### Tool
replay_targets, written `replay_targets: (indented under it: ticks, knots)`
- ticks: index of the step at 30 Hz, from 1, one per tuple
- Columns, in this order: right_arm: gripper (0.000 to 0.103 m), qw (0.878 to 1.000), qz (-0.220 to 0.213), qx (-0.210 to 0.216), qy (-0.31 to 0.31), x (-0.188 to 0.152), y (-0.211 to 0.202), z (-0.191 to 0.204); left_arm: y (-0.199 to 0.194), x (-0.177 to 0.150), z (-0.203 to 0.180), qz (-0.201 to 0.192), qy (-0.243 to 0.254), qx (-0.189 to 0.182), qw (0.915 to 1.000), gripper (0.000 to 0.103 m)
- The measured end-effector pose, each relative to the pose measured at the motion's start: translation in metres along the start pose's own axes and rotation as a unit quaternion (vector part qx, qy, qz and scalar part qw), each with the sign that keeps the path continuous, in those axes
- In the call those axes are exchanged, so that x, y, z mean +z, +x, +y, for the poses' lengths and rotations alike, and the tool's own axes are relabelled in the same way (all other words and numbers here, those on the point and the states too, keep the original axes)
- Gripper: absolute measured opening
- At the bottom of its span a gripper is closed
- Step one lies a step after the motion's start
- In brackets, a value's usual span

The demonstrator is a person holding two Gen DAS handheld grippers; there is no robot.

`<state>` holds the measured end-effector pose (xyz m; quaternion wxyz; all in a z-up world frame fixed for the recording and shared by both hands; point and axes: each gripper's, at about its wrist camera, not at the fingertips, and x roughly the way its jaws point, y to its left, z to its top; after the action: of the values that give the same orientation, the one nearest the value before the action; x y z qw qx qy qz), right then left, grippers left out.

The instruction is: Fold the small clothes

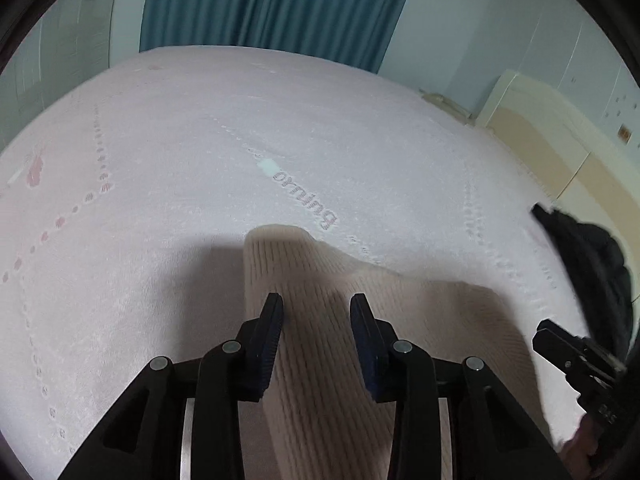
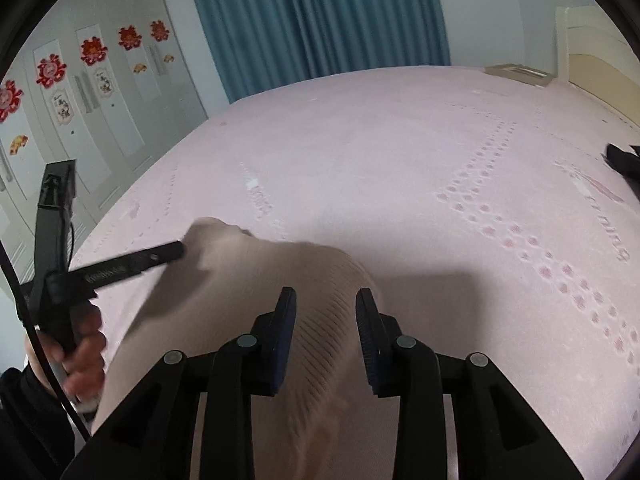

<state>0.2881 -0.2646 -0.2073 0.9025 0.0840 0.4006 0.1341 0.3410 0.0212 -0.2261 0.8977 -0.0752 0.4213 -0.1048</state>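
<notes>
A small cream ribbed garment (image 1: 320,300) lies on the pale pink bed sheet (image 1: 180,140), bunched and raised in a hump. My left gripper (image 1: 316,312) is open, its fingers on either side of the cloth's near part. In the right wrist view the same garment (image 2: 280,268) runs under my right gripper (image 2: 326,308), which is also open with the cloth between its fingers. The left gripper (image 2: 176,250) shows there from the side, its tip at the garment's left end. The right gripper's body (image 1: 568,344) shows at the right edge of the left wrist view.
A dark garment (image 1: 592,272) lies on the bed at the right, also in the right wrist view (image 2: 624,162). A teal curtain (image 1: 272,8) hangs behind the bed. A cream headboard (image 1: 540,132) stands right. White wardrobe doors (image 2: 80,112) stand left.
</notes>
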Motion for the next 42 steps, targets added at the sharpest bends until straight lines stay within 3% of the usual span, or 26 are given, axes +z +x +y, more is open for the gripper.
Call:
replay_targets:
  ticks: [4, 12, 30, 34, 37, 38, 42]
  knots:
    - [0.023, 0.999, 0.049, -0.018, 0.003, -0.004, 0.034, 0.0, 0.015, 0.004, -0.002, 0.016, 0.018, 0.027, 0.9994, 0.033]
    - [0.022, 0.997, 0.062, -0.044, 0.004, -0.012, 0.046, -0.004, 0.02, 0.001, 0.006, 0.021, 0.02, 0.033, 0.999, 0.034]
    - [0.025, 0.997, 0.056, -0.058, 0.007, -0.016, 0.05, -0.007, 0.027, -0.006, -0.007, 0.02, 0.046, 0.047, 0.9976, 0.044]
    - [0.026, 0.996, 0.058, -0.06, -0.005, -0.014, 0.05, -0.007, 0.025, -0.006, -0.005, 0.018, 0.04, 0.044, 0.9981, 0.044]
    - [0.033, 0.996, 0.062, -0.056, 0.01, -0.01, 0.047, -0.014, 0.021, -0.007, -0.002, 0.017, 0.027, 0.037, 0.9988, 0.045]
    - [0.037, 0.996, 0.057, -0.06, 0.021, -0.007, 0.042, -0.016, 0.019, -0.008, 0.0, 0.017, 0.021, 0.031, 0.9991, 0.045]
    - [0.036, 0.998, 0.03, -0.052, 0.019, -0.004, 0.016, -0.013, 0.009, -0.012, -0.003, 0.03, 0.016, 0.013, 0.9993, 0.046]
